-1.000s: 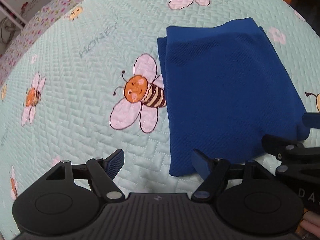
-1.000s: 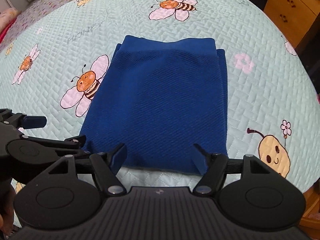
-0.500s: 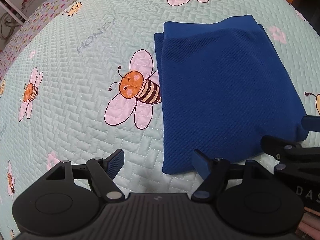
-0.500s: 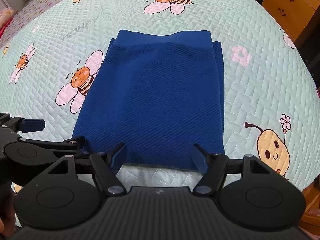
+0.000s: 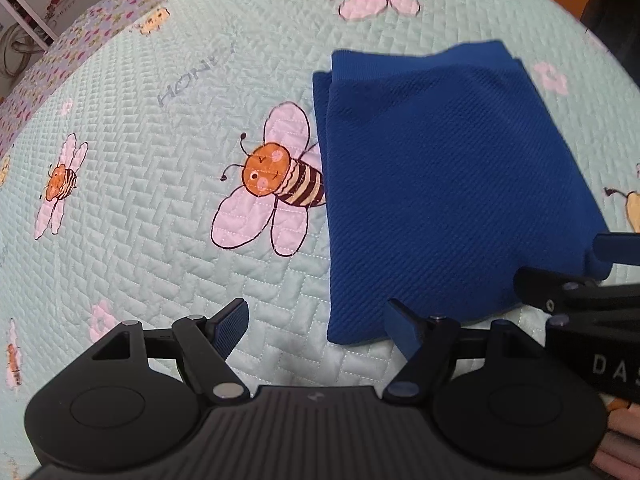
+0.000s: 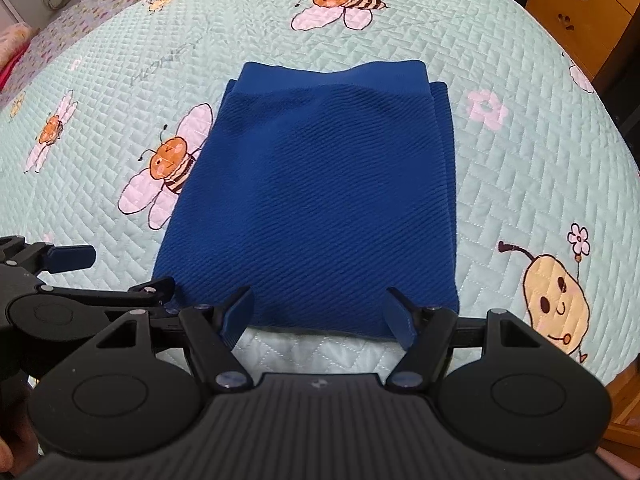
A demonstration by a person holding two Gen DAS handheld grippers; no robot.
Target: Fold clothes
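Observation:
A dark blue ribbed garment (image 5: 440, 184) (image 6: 320, 200) lies folded into a flat rectangle on the mint quilted bedspread (image 6: 520, 152), with its ribbed hem at the far end. My left gripper (image 5: 318, 324) (image 6: 116, 272) is open just above the garment's near-left corner, and that corner shows between its fingers. Over the middle of the near edge my right gripper (image 6: 320, 312) (image 5: 592, 276) stands open as well. Neither pair of pads presses on the cloth. The two grippers sit side by side, close together.
The bedspread (image 5: 140, 240) carries printed bees and flowers. A wooden drawer cabinet (image 6: 580, 4) stands past the bed's far right edge. White shelving (image 5: 24, 20) is at the far left. The bed's near-right edge (image 6: 616, 384) drops off by my right gripper.
Both views have shifted only slightly. The garment lies as before, and both grippers keep the same width.

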